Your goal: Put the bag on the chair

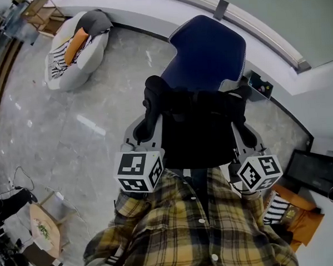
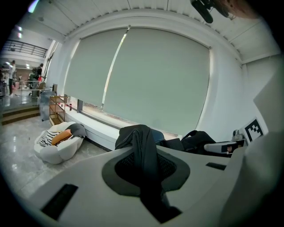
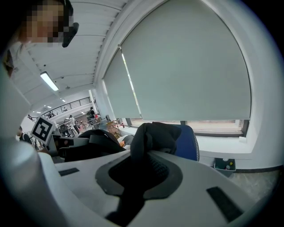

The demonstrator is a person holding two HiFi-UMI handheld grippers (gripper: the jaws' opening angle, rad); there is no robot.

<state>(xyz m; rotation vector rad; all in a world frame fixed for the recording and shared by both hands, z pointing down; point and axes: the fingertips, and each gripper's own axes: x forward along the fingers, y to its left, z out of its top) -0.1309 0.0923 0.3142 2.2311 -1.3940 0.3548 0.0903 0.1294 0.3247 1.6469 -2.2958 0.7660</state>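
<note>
My left gripper (image 1: 146, 131) and right gripper (image 1: 244, 129) are each pressed together on a strap of the black backpack (image 1: 203, 134). It hangs between them, right in front of the blue office chair (image 1: 209, 49) and in front of my plaid shirt (image 1: 199, 228).

From the head view the backpack is spread sideways, its broad side running from one gripper to the other. The strapped end is towards the chair's backrest. The opposite end is cut off by my shirt, so I cannot tell how far down it reaches.

In the left gripper view the left strap (image 2: 143, 148) runs straight through the closed jaws and loops up over them. The pack's body (image 2: 195, 140) bunches beyond, hiding all but a sliver of the chair (image 2: 157, 135). In the right gripper view the right strap (image 3: 153, 135) is pinched the same way, with the backrest (image 3: 187, 142) just behind it.

The seat is hidden under the backpack — I cannot tell whether they touch. A white beanbag (image 1: 76, 48) with an orange cushion (image 1: 75, 39) lies well apart on the marble floor (image 1: 72, 134), and a small bin (image 1: 260, 86) stands by the wall beside the chair.
</note>
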